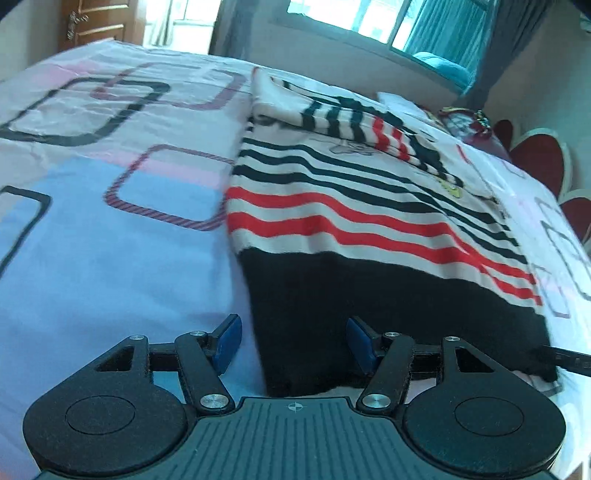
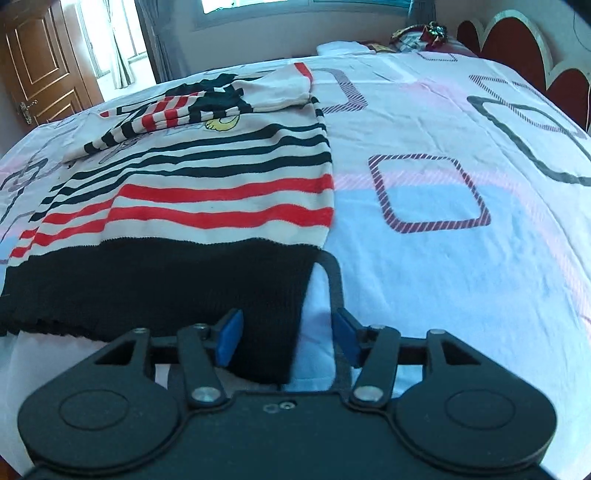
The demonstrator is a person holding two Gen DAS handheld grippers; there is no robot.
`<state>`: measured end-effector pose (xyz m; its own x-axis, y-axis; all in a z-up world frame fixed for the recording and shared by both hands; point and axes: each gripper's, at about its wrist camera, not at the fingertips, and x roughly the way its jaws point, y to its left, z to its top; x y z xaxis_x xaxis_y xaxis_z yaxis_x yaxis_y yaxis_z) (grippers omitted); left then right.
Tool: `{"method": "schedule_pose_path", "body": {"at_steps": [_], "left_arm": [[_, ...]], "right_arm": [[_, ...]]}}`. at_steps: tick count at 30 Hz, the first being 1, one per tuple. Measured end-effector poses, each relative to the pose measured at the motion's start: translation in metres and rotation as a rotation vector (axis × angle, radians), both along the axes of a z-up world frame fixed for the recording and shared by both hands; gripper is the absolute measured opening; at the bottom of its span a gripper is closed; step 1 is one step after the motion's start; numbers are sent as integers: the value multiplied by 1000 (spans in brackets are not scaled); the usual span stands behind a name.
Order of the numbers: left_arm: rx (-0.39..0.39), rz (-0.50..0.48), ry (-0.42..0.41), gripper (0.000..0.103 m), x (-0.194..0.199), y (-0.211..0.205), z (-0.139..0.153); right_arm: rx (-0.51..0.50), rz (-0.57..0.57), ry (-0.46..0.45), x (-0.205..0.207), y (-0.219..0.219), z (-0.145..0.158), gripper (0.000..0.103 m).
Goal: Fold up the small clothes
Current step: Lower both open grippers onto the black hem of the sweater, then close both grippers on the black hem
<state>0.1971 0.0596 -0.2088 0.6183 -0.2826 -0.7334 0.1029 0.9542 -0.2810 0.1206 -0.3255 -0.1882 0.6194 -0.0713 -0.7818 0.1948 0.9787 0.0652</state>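
Observation:
A small knit sweater (image 1: 351, 206) lies flat on the bed, white with black and red stripes and a black hem band. Both sleeves are folded across its chest. It also shows in the right wrist view (image 2: 207, 192). My left gripper (image 1: 293, 343) is open, its blue pads straddling the hem's near left corner. My right gripper (image 2: 288, 339) is open, its pads straddling the hem's near right corner. Part of the right gripper (image 1: 565, 360) shows at the hem's right edge in the left wrist view.
The bed sheet (image 2: 443, 240) is white, pink and blue with square outlines. A red scalloped headboard (image 2: 517, 40) and pillows with a bundle (image 2: 424, 37) lie to the right. A window (image 1: 354, 14) and a wooden door (image 2: 37, 70) stand beyond the bed.

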Motion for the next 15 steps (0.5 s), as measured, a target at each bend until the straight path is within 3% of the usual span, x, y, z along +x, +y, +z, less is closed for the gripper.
{"method": "schedule_pose_path", "body": {"at_steps": [2,4,8,10,15], "left_arm": [[-24,-9,12,61,0,0,-1],[-39,-22,25,41,2,-1,-1],[-100,-39,66,15,8,5,1],[-113,-61,62,15,10,3,4],[-132,-113,-35,15,15,-5,24]], "right_arm": [[-3,6,-1,1,2,1,42],[25,17,2,2,2,2,26],[34,30,9,4,6,2,17],[70,26,6,4,5,3,12],[130,32,-20,9,5,12,11]]}}
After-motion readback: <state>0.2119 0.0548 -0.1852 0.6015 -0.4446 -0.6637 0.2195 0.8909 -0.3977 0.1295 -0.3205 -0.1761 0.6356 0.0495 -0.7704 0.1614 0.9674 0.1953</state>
